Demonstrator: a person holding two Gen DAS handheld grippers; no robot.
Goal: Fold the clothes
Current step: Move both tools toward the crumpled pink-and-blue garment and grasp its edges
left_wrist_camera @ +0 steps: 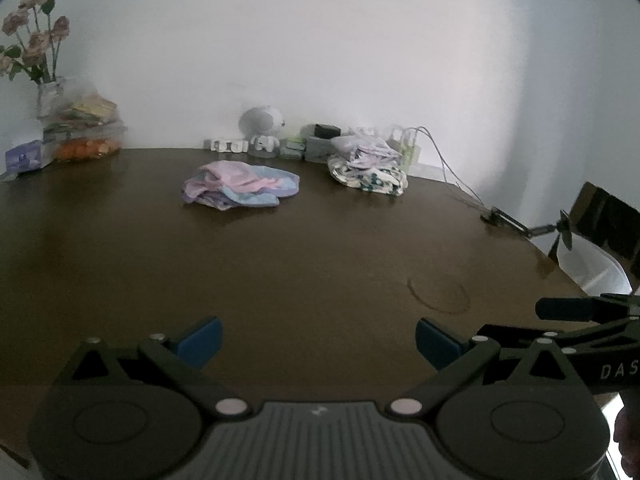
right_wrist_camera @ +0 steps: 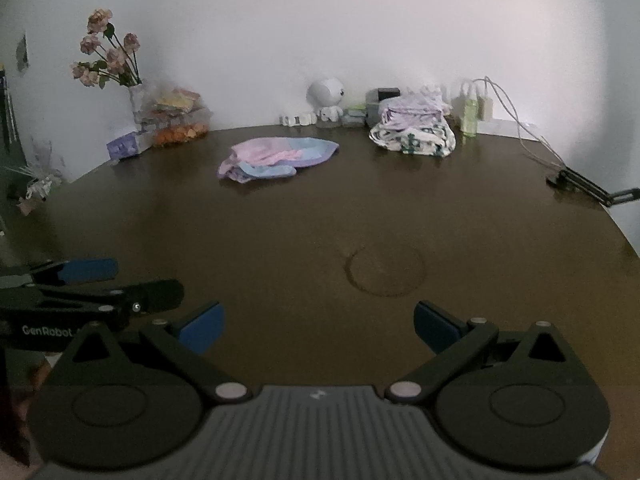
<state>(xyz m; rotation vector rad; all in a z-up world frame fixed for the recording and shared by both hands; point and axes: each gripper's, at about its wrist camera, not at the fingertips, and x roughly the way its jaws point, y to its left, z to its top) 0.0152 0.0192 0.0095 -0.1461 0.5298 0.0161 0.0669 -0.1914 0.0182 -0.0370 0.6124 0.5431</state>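
Note:
A crumpled pink, blue and lilac garment (left_wrist_camera: 240, 185) lies on the dark wooden table (left_wrist_camera: 304, 264) toward the far side; it also shows in the right wrist view (right_wrist_camera: 276, 158). A stack of folded clothes (left_wrist_camera: 368, 166) sits at the back right, also in the right wrist view (right_wrist_camera: 414, 128). My left gripper (left_wrist_camera: 318, 346) is open and empty above the table's near edge, far from the clothes. My right gripper (right_wrist_camera: 318, 326) is open and empty beside it. Each gripper shows at the edge of the other's view.
Along the back wall stand a vase of flowers (right_wrist_camera: 114, 64), a snack bag (right_wrist_camera: 178, 118), a small white figure (right_wrist_camera: 328, 98), boxes, a green bottle (right_wrist_camera: 470, 114) and cables (right_wrist_camera: 532, 136). A black clamp stand (right_wrist_camera: 580, 184) sits at the right table edge. A faint ring mark (right_wrist_camera: 384, 270) is near me.

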